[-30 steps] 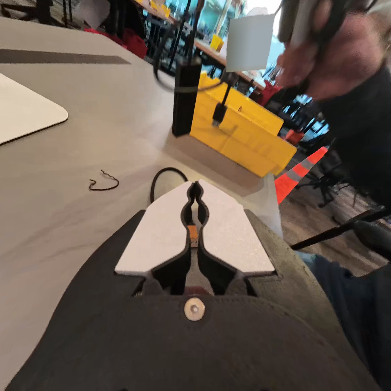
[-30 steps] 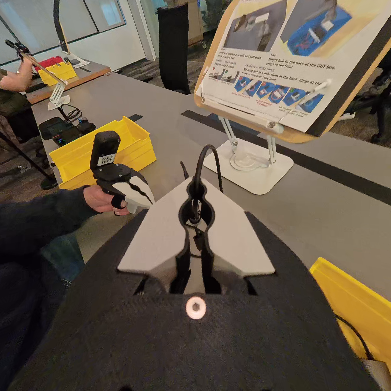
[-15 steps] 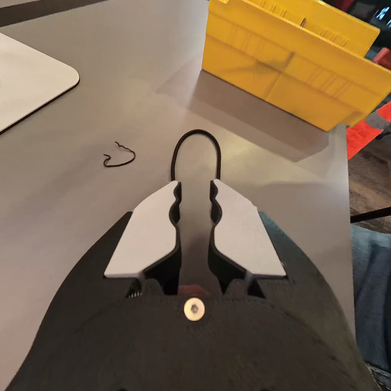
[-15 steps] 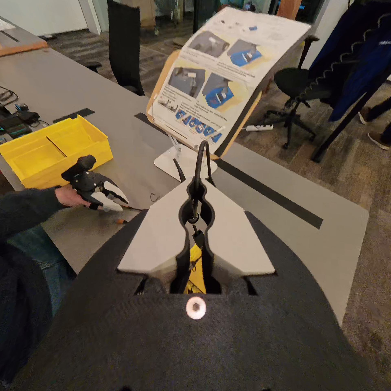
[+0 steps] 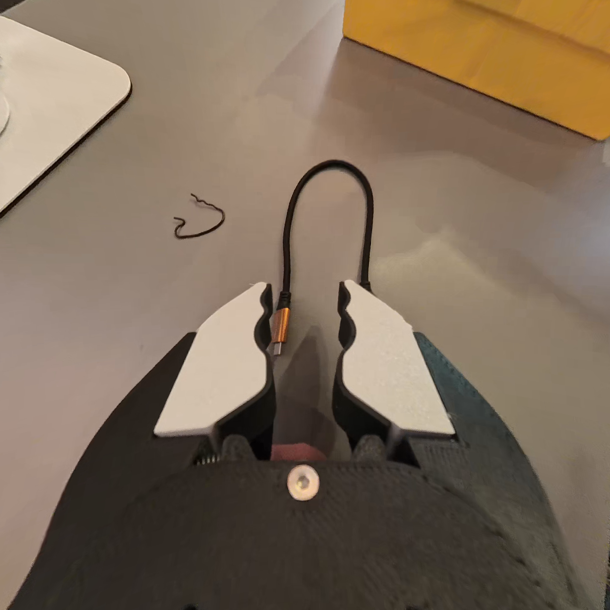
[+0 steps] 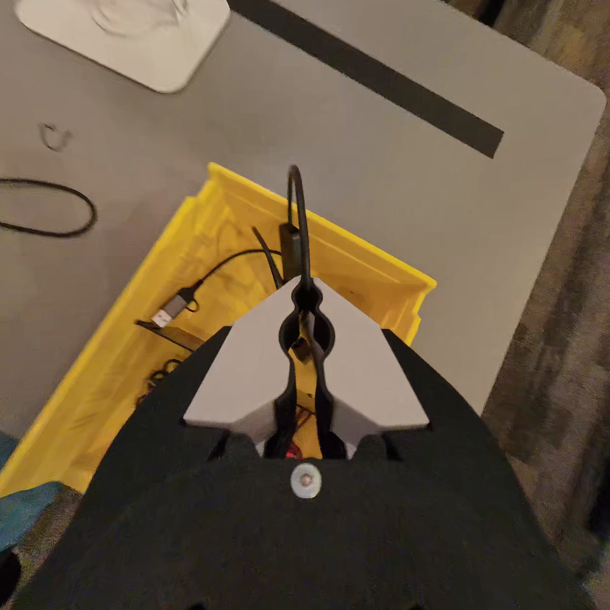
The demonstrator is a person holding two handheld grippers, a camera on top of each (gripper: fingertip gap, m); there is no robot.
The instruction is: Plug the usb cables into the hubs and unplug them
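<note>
Left gripper [image 5: 305,290]: your jaws stand apart, grasping nothing, low over the grey table [image 5: 115,297].
Short cable [image 5: 330,204]: lies looped on the table; its orange-sleeved plug [image 5: 280,325] sits just inside your left finger.
Right gripper [image 6: 305,284]: your jaws are clenched on a black cable [image 6: 298,211] above the yellow bin [image 6: 363,260].
Hub [image 6: 288,251]: seemingly the dark block dangling from that cable, though blur hinders certainty.
Bin contents: another cable with a grey USB plug [image 6: 168,312].
</note>
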